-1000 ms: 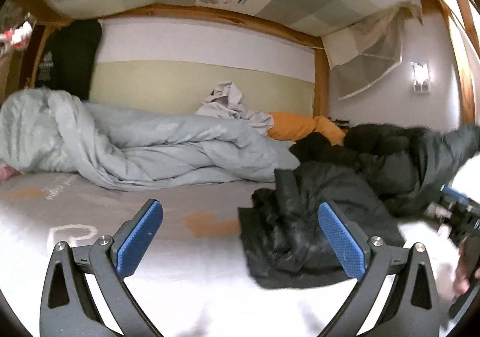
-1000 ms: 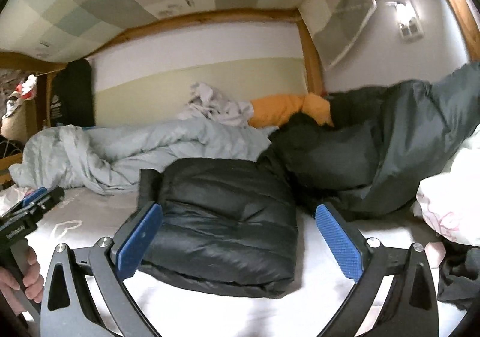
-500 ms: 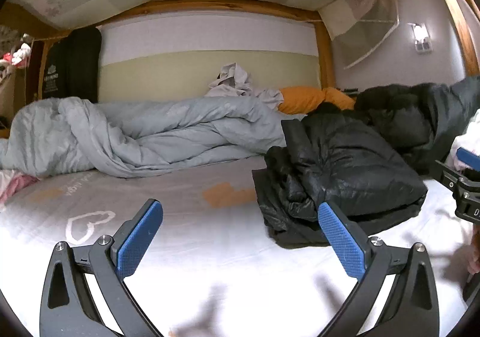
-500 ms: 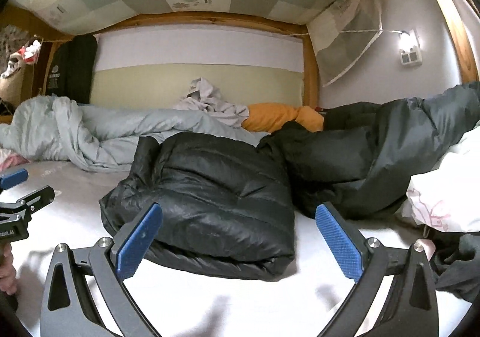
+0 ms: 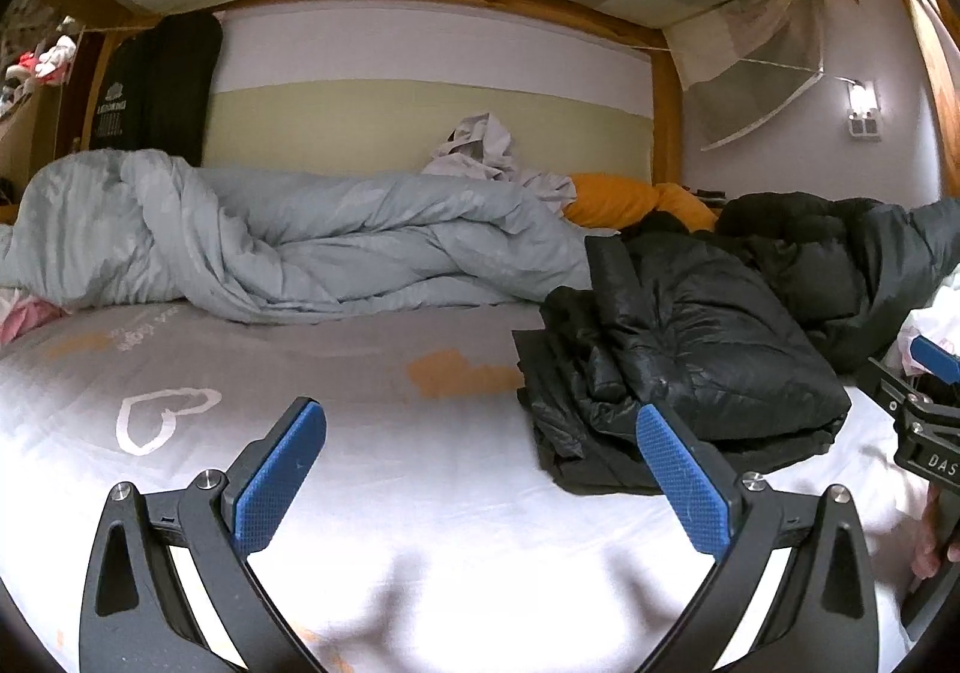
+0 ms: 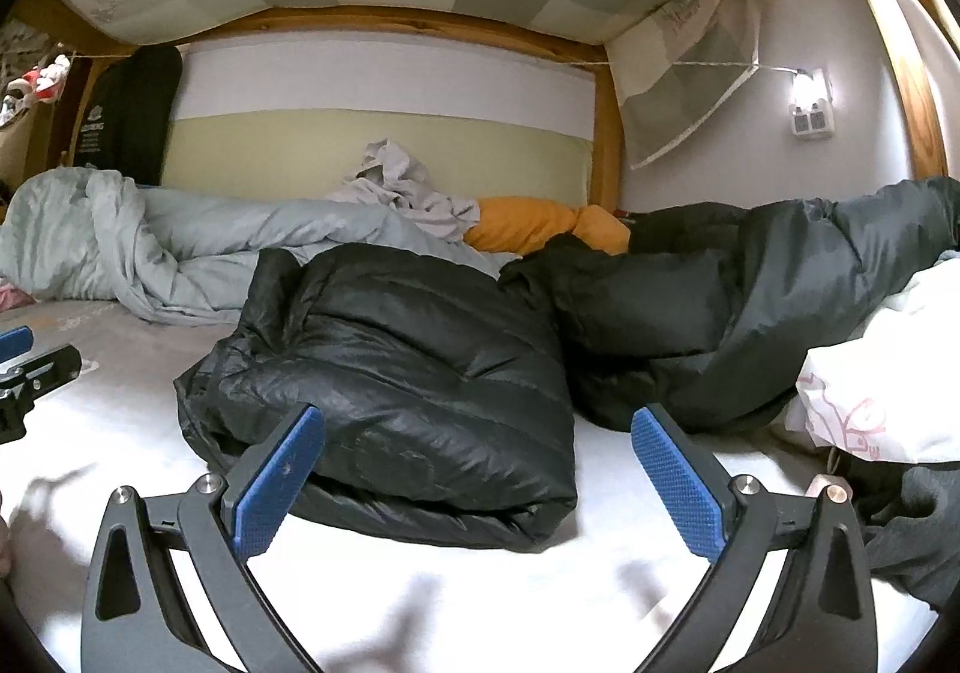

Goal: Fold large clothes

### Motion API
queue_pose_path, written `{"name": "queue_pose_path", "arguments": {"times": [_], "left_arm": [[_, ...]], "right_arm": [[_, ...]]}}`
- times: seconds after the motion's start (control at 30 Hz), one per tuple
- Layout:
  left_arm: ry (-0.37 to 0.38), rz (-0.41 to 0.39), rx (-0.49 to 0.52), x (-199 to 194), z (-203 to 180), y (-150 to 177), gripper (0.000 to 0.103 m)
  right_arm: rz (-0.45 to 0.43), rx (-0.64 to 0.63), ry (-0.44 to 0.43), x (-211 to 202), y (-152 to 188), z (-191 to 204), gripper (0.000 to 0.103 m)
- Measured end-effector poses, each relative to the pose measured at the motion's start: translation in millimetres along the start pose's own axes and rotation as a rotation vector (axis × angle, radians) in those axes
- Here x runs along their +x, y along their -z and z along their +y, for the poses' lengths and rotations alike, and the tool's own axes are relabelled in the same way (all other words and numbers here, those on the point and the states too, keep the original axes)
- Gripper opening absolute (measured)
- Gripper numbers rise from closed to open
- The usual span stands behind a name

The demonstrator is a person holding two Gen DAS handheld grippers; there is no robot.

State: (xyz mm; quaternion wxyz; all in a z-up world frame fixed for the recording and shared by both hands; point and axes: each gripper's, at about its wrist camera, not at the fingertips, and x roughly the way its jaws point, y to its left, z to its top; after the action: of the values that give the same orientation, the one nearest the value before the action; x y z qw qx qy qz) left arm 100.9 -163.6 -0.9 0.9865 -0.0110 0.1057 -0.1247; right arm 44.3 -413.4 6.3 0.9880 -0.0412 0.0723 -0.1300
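A black puffer jacket (image 5: pixel 684 361) (image 6: pixel 408 373) lies folded into a thick bundle on the white bed sheet (image 5: pixel 420 481). My left gripper (image 5: pixel 480 475) is open and empty, held over the sheet to the left of the bundle. In the right wrist view my right gripper (image 6: pixel 477 472) is open and empty too, just in front of the bundle's near edge. The right gripper's body (image 5: pixel 924 415) shows at the right edge of the left wrist view. The left one (image 6: pixel 24 367) shows at the left edge of the right wrist view.
A pale blue duvet (image 5: pixel 288 241) is heaped along the back of the bed. Behind the bundle lie a second dark jacket (image 6: pixel 750 313), an orange pillow (image 6: pixel 540 223) and a grey garment (image 6: pixel 402 187). White printed cloth (image 6: pixel 870 373) sits at the right. A wooden bunk frame (image 6: pixel 606 145) stands overhead.
Both grippers have drawn back and away from the folded jacket, which stays put on the sheet. Both stay open and empty.
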Motion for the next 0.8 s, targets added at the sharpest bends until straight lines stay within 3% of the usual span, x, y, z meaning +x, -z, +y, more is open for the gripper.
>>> {"name": "queue_pose_path", "arguments": {"times": [0.8], "left_arm": [[-0.004,-0.025,0.065,-6.1,-14.0,0.1,0.103]], "right_arm": [[0.019,0.018,0.005,1.3,0.3,0.8,0.103]]}}
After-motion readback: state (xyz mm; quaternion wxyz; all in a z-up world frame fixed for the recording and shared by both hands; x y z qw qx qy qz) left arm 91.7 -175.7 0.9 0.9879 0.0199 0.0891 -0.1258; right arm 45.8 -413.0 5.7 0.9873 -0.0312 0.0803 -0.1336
